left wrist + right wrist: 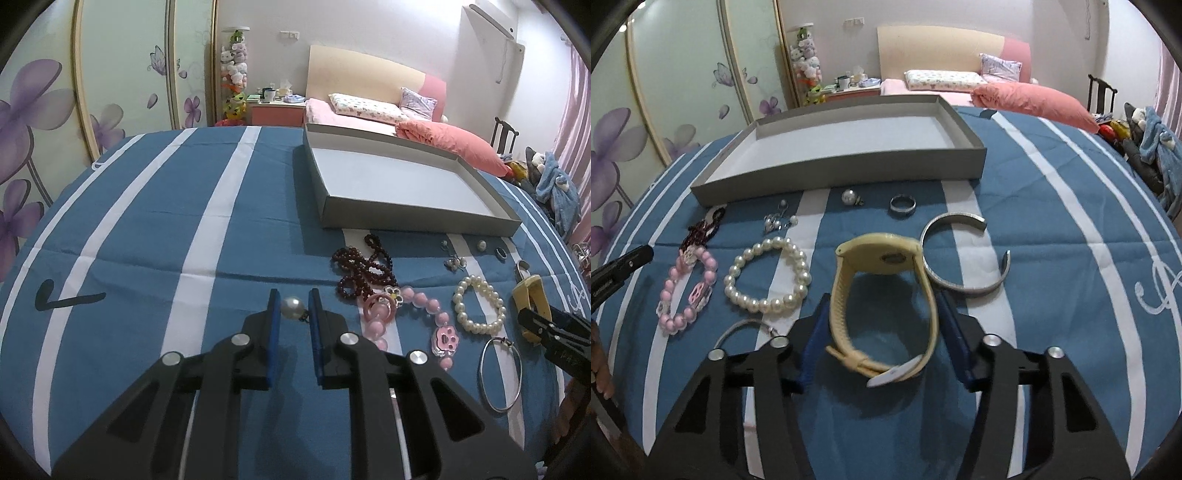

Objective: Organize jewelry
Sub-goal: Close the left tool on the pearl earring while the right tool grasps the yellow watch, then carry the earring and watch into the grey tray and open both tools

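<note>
My left gripper (293, 301) is shut on a pearl earring (293, 307), held just above the blue striped cloth. My right gripper (882, 314) is shut on a cream-yellow watch (882, 295) by its strap loop; it also shows in the left wrist view (528, 306). The empty grey tray (406, 225) stands behind the jewelry, and in the right wrist view (838, 173). On the cloth lie dark red beads (362, 271), a pink bead bracelet (413, 321), a pearl bracelet (768, 275), a silver cuff (960, 254), a ring (903, 205), another pearl earring (851, 197) and small pearl earrings (777, 221).
A thin silver bangle (502, 373) lies near the front. The table cloth (147, 258) is bare on the left side. A bed with pink bedding (443, 136), a nightstand (277, 110) and a chair (504, 134) stand behind the table.
</note>
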{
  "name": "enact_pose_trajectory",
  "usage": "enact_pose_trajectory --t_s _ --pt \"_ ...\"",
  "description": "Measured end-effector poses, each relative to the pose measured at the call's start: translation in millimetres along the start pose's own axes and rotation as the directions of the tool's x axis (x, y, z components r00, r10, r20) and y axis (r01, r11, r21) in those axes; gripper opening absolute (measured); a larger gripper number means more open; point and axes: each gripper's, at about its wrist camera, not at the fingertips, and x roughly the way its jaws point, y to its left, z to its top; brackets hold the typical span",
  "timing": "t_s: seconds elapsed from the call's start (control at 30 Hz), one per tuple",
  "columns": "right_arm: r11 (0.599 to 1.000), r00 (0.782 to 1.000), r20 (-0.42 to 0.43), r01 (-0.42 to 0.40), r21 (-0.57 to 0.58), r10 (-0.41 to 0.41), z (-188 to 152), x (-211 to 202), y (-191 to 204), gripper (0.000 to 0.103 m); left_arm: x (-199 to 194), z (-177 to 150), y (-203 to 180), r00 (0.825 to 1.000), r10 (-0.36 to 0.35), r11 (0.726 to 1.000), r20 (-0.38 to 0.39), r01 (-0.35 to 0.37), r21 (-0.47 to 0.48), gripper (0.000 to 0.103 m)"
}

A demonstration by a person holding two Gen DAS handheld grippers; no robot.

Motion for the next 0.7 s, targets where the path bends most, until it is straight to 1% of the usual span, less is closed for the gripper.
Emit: enact_pose_trajectory --t_s 0.03,0.1,0.17,0.27,0.4,0.47,0.53,0.7 --pt "1.0 1.0 0.002 -0.004 -0.003 0.004 -1 -2 0 0.046 0 0 0 1.0 -0.001 1.0 0.001 0.001 0.0 0.016" --pt "1.0 1.0 0.002 -0.016 0.004 0.016 -2 -4 -2 0.041 -2 -1 0 1.0 -0.005 1.0 0.006 0.005 0.001 0.016" --pt "0.999 0.999 0.006 -0.035 0.016 0.035 -2 -5 -5 0.04 -5 0 -1 1.0 -0.01 1.0 0.013 0.01 0.002 0.016" --pt "0.997 0.997 0.047 -0.061 0.038 0.059 0 -13 -12 0.04 -12 2 -4 0.999 -0.017 1.0 0.037 0.017 0.006 0.016" --pt "0.995 0.986 0.151 -0.077 0.061 0.067 11 -32 -20 0.04 -25 7 -9 0.996 -0.028 1.0 0.087 0.027 0.013 0.016" --pt "0.995 0.976 0.211 -0.076 0.064 0.061 16 -43 -23 0.04 -31 9 -14 0.993 -0.03 0.999 0.113 0.028 0.02 0.016" --pt "0.996 0.96 0.277 -0.071 0.059 0.052 20 -54 -24 0.04 -39 12 -19 0.989 -0.032 0.999 0.146 0.028 0.029 0.016" --pt "0.998 0.905 0.424 -0.061 0.019 0.047 34 -81 -20 0.04 -53 19 -33 0.975 -0.028 0.999 0.22 0.018 0.045 0.016"
